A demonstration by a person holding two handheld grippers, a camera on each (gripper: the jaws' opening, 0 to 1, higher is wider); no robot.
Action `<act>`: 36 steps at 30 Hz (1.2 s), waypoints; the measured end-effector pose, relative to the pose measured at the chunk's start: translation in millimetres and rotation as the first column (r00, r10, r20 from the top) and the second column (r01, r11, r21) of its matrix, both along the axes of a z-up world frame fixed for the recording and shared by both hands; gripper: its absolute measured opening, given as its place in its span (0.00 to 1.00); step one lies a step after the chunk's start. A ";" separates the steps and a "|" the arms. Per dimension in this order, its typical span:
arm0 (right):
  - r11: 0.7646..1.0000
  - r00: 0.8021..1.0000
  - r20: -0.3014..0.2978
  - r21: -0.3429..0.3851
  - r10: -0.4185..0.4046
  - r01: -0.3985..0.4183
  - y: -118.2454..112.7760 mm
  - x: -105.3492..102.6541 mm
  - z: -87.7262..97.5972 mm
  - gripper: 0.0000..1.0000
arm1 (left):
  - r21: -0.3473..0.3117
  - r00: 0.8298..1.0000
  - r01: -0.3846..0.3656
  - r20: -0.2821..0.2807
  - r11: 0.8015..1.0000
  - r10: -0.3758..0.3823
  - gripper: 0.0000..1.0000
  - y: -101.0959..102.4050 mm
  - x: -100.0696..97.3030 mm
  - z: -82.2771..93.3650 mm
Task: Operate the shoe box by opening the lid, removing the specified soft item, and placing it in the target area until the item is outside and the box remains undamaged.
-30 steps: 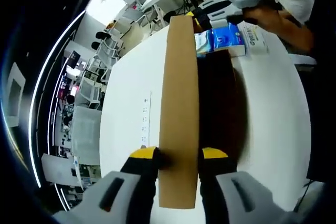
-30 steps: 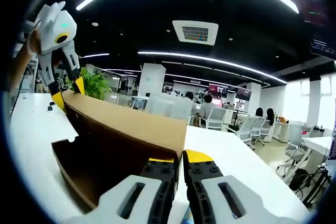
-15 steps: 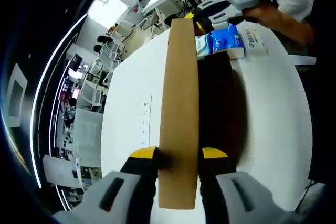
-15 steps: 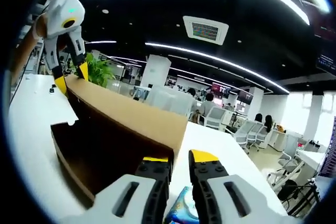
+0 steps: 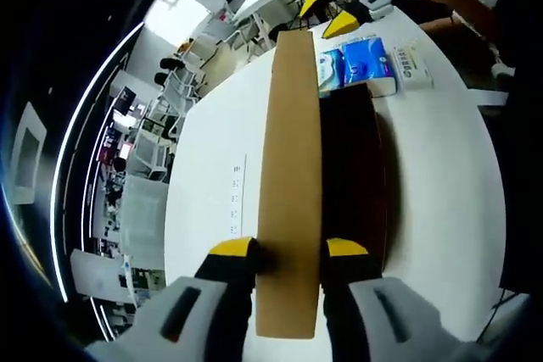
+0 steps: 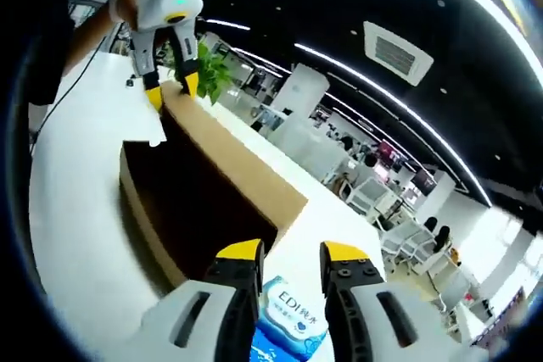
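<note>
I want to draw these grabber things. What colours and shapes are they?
Each gripper has chunky light-grey plastic arms ending in black jaws with yellow tips: the left gripper and the right gripper. Seen from afar, the body is white and rounded with a small green light.

light: bright, from ceiling strip lamps (image 6: pixel 475 6) above the right gripper
glare: windows (image 5: pixel 182 10) blown out
distortion: strong fisheye bending at edges
blur: slight, far background

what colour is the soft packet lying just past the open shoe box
Blue and white, with printed lettering; the packet shows best in the left gripper view, beyond the shoe box.
</note>
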State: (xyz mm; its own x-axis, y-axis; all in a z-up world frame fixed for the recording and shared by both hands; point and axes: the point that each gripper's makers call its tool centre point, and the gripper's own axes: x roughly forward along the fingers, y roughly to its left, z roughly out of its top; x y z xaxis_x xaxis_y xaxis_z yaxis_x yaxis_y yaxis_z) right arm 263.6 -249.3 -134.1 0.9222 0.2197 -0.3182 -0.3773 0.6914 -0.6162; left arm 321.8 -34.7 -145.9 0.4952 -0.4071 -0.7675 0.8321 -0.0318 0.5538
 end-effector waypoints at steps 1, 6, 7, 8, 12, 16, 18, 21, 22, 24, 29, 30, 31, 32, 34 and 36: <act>1.000 1.000 0.004 0.009 -0.007 0.007 -1.2 -0.8 5.3 0.29 | -0.002 1.000 0.003 0.003 1.000 -0.003 0.31 -0.4 -0.1 0.1; 0.996 0.997 -0.040 -0.051 0.066 -0.068 6.0 -5.9 17.9 0.32 | -0.013 1.000 0.003 0.006 1.000 -0.003 0.31 -1.2 0.3 0.1; 0.994 0.994 -0.063 -0.060 0.086 -0.090 11.7 -6.0 18.1 0.32 | -0.013 1.000 0.004 0.007 1.000 -0.004 0.31 -1.3 0.1 0.2; 0.991 0.991 -0.085 -0.069 0.106 -0.112 17.3 -6.2 18.4 0.34 | -0.014 1.000 0.005 0.008 1.000 -0.005 0.31 -1.4 -0.1 0.4; 0.972 0.973 -0.149 -0.129 0.179 -0.198 39.6 -1.8 17.4 0.39 | -0.016 1.000 0.006 0.012 1.000 -0.006 0.31 -1.9 0.0 0.5; 0.940 0.956 -0.170 -0.209 0.237 -0.270 58.1 5.8 20.8 0.39 | -0.016 1.000 0.009 0.015 1.000 -0.009 0.31 -1.9 -1.1 -1.2; 0.927 0.947 -0.193 -0.228 0.257 -0.298 66.4 8.9 19.4 0.39 | -0.026 1.000 0.002 0.011 1.000 -0.002 0.31 -2.3 -0.6 -0.7; 0.917 0.941 -0.201 -0.240 0.273 -0.318 72.1 11.4 19.2 0.38 | -0.028 1.000 0.003 0.011 1.000 -0.003 0.31 -1.9 -0.5 -0.7; 0.892 0.924 -0.238 -0.274 0.299 -0.359 80.3 14.0 15.8 0.38 | -0.027 1.000 0.005 0.015 1.000 -0.004 0.31 -1.8 -0.2 -0.7; 0.881 0.920 -0.246 -0.296 0.303 -0.370 83.7 18.1 17.1 0.38 | -0.023 1.000 0.008 0.017 1.000 -0.008 0.31 -1.9 -1.1 -1.3; 0.852 0.901 -0.291 -0.325 0.322 -0.410 93.0 27.4 15.5 0.38 | -0.023 1.000 0.011 0.018 1.000 -0.011 0.31 -1.1 -0.9 -2.2; 0.851 0.900 -0.293 -0.327 0.323 -0.412 94.5 29.1 15.4 0.38 | -0.023 1.000 0.012 0.019 1.000 -0.011 0.31 -1.1 -0.8 -2.2; 0.846 0.895 -0.304 -0.327 0.326 -0.420 96.2 30.2 13.8 0.38 | -0.022 1.000 0.013 0.019 1.000 -0.013 0.31 -0.9 -1.1 -2.4; 0.842 0.890 -0.315 -0.328 0.329 -0.428 98.0 31.4 12.3 0.38 | -0.021 1.000 0.014 0.019 1.000 -0.014 0.31 -0.8 -1.3 -2.7; 0.837 0.884 -0.328 -0.329 0.332 -0.437 100.1 33.0 10.4 0.38 | -0.018 1.000 0.017 0.018 1.000 -0.017 0.31 -0.5 -1.7 -3.2; 0.829 0.881 -0.339 -0.341 0.331 -0.443 100.9 35.0 8.6 0.38 | -0.020 1.000 0.016 0.017 1.000 -0.016 0.31 -0.5 -1.5 -2.8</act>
State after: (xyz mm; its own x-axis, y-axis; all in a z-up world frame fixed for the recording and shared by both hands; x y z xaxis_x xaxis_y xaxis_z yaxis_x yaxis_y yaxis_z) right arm 298.6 -148.4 -125.5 0.6613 0.3443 -0.6664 -0.7421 0.1705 -0.6483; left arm 320.2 -35.3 -148.6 0.5013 -0.4302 -0.7508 0.8220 -0.0341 0.5684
